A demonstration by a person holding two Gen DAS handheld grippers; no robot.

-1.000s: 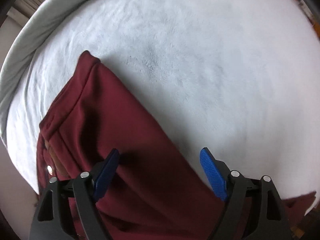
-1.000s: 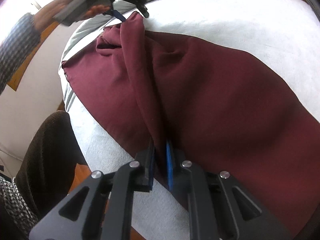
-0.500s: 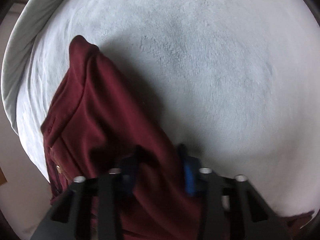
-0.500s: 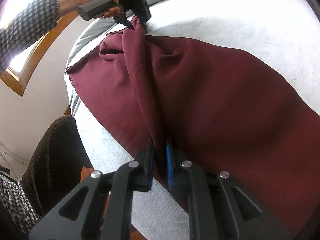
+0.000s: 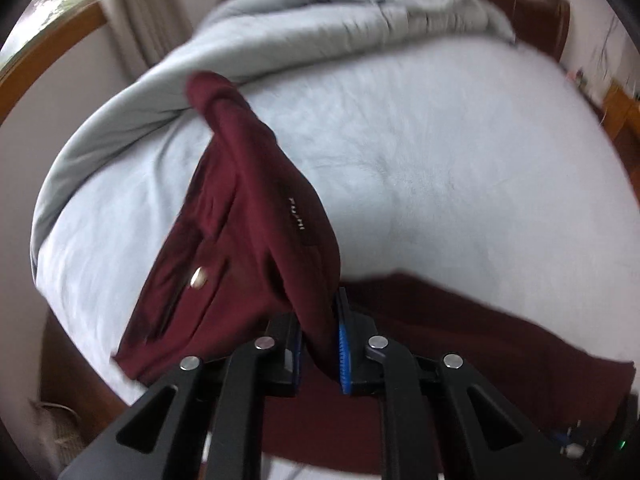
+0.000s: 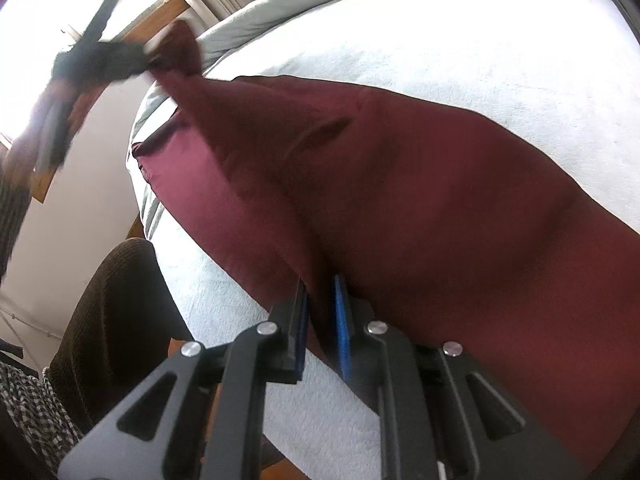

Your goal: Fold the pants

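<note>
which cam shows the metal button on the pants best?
Left wrist. The metal button sits in plain view on the waist of the pants, just ahead of the left tool. The right wrist view shows only plain maroon cloth; no button is visible there.

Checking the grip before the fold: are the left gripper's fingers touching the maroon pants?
Touching. In the left wrist view the left gripper is shut on a ridge of the maroon pants, with the fabric pressed between both fingers.

Maroon pants (image 6: 420, 184), waist end lifted.
Spread on white bed toward 3 o'clock; waistband bunched, raised at 10 o'clock.
</note>
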